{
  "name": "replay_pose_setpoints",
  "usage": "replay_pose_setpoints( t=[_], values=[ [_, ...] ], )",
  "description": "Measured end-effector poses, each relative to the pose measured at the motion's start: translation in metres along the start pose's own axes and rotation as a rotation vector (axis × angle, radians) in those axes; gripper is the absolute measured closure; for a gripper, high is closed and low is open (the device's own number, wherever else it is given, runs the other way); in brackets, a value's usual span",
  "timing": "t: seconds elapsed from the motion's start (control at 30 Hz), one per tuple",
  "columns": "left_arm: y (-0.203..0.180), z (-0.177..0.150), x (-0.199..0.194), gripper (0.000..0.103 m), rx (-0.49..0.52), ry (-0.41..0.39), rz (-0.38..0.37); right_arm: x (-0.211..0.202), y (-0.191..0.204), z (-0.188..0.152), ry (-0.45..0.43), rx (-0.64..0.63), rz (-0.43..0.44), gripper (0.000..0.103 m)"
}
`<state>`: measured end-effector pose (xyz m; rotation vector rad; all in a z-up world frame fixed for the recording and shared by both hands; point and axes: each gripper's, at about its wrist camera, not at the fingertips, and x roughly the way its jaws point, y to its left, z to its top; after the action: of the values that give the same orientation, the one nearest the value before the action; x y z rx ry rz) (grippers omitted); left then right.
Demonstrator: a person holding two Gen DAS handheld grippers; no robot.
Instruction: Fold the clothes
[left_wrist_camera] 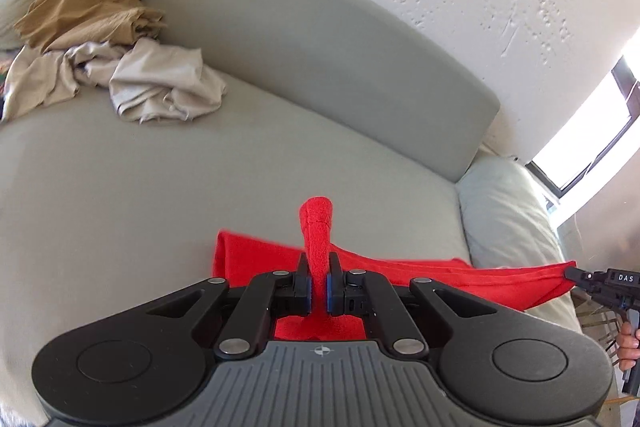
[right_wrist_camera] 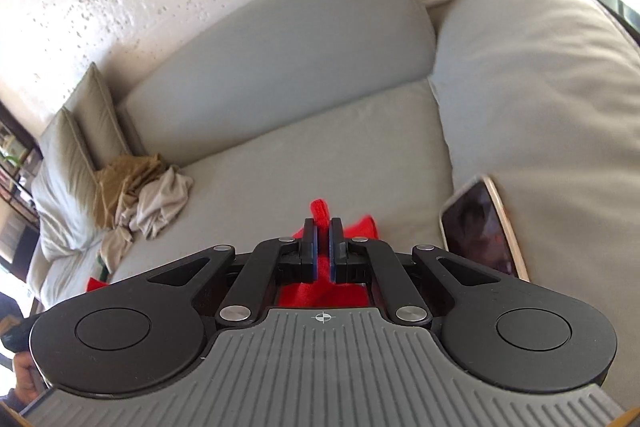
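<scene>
A bright red garment [left_wrist_camera: 460, 273] hangs stretched between my two grippers above the grey sofa seat [left_wrist_camera: 120, 195]. My left gripper [left_wrist_camera: 319, 267] is shut on one bunched corner, and a red tuft sticks up past its fingertips. At the right edge of the left wrist view, the right gripper [left_wrist_camera: 570, 273] pinches the other corner, with a hand under it. In the right wrist view my right gripper [right_wrist_camera: 323, 227] is shut on the red garment [right_wrist_camera: 320, 213], with more red cloth showing below its fingers.
A pile of tan and beige clothes [left_wrist_camera: 120, 67] lies at the sofa's far left, seen as the clothes pile [right_wrist_camera: 140, 195] in the right wrist view. A phone [right_wrist_camera: 480, 227] leans against the pale cushion [right_wrist_camera: 540, 87]. Grey backrest [left_wrist_camera: 320, 39], textured wall behind.
</scene>
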<state>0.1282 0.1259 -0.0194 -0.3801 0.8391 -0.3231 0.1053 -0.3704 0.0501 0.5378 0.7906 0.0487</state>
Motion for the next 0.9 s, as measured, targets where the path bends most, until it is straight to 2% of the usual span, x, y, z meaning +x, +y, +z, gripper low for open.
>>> replay_pose_setpoints(
  t=[0.1,0.17,0.3,0.33,0.37,0.4,0.43,0.47,0.5,0.57,0.63,0.73,0.77,0.8,0.83,0.9],
  values=[
    [0.006,-0.035,0.007,0.1,-0.028,0.059,0.067,0.018,-0.039,-0.05,0.075,0.072,-0.056,0.099],
    [0.009,-0.044,0.007,0.1,-0.035,0.069,0.093,0.028,-0.062,-0.078,0.104,0.126,-0.096,0.099],
    [0.014,-0.054,0.003,0.095,-0.05,0.075,0.138,0.026,-0.084,-0.097,0.085,0.209,-0.057,0.096],
    [0.015,-0.054,-0.001,0.093,-0.059,0.069,0.149,0.024,-0.086,-0.098,0.084,0.222,-0.038,0.091],
    [0.016,-0.053,-0.004,0.079,-0.068,0.063,0.159,0.019,-0.085,-0.097,0.086,0.225,-0.031,0.082],
    [0.014,-0.054,-0.011,0.063,-0.078,0.047,0.179,0.015,-0.085,-0.096,0.088,0.229,-0.023,0.065],
    [0.012,-0.056,-0.019,0.057,-0.089,0.025,0.201,0.011,-0.084,-0.096,0.091,0.233,-0.016,0.042],
    [0.01,-0.058,-0.027,0.052,-0.1,0.002,0.223,0.006,-0.083,-0.095,0.091,0.236,-0.009,0.037],
    [0.007,-0.062,-0.034,0.045,-0.111,-0.011,0.245,-0.003,-0.08,-0.096,0.066,0.229,-0.016,0.036],
    [0.0,-0.072,-0.048,0.042,-0.127,-0.039,0.286,-0.017,-0.069,-0.1,0.018,0.208,-0.029,0.035],
    [-0.01,-0.085,-0.061,0.044,-0.119,-0.089,0.318,-0.029,-0.062,-0.106,-0.021,0.185,-0.04,0.034],
    [-0.041,-0.102,-0.065,0.049,0.027,-0.151,0.252,-0.03,-0.049,-0.116,-0.029,0.126,0.023,0.037],
    [-0.052,-0.107,-0.059,0.05,0.087,-0.142,0.22,-0.024,-0.042,-0.12,-0.013,0.094,0.06,0.046],
    [-0.063,-0.112,-0.051,0.05,0.148,-0.126,0.185,-0.018,-0.036,-0.123,0.004,0.061,0.095,0.061],
    [-0.073,-0.117,-0.043,0.051,0.209,-0.11,0.151,-0.009,-0.027,-0.128,0.028,0.022,0.111,0.068],
    [-0.081,-0.12,-0.025,0.057,0.245,-0.087,0.136,0.013,-0.009,-0.136,0.089,-0.063,0.14,0.07]
  ],
)
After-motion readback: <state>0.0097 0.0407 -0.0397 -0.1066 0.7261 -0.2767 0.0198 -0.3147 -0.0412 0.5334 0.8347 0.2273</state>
